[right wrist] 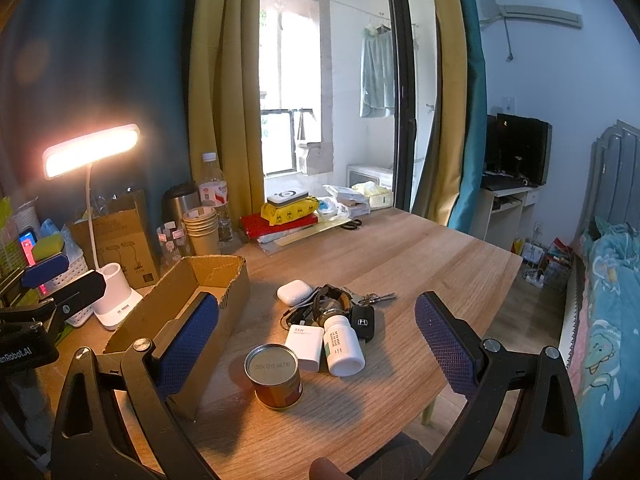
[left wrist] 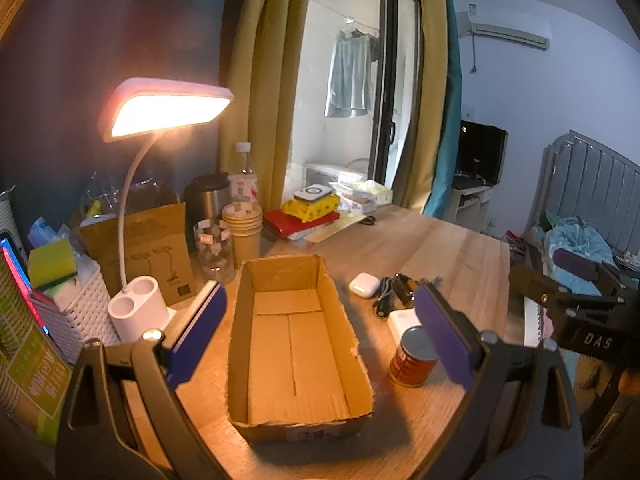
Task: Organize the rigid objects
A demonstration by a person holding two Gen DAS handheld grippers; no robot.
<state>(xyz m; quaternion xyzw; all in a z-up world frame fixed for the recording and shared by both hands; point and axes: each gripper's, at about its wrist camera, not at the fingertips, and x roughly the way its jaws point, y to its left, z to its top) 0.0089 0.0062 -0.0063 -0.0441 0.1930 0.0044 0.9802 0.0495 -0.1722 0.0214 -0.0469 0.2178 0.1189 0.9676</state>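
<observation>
An empty open cardboard box (left wrist: 296, 344) (right wrist: 180, 308) lies on the wooden table, between the spread fingers of my left gripper (left wrist: 320, 332), which is open. To its right stands an orange tin can (left wrist: 412, 358) (right wrist: 274, 376). Behind the can lie a white charger (right wrist: 306, 346), a white pill bottle (right wrist: 343, 346) on its side, a black car key (right wrist: 363, 326), a white earbud case (left wrist: 363, 285) (right wrist: 294, 292), a watch (right wrist: 332, 302) and a bunch of keys (right wrist: 376, 299). My right gripper (right wrist: 318, 344) hangs open above this pile, holding nothing.
A lit desk lamp (left wrist: 160, 112) with its white base (left wrist: 138, 308), a white basket (left wrist: 76, 312), paper cups (left wrist: 242, 224), a glass jar (left wrist: 214, 250), a steel flask (left wrist: 206, 200) and a water bottle (left wrist: 243, 178) crowd the left. Books and packets (right wrist: 288, 216) sit at the back. A bed (right wrist: 612, 320) stands right.
</observation>
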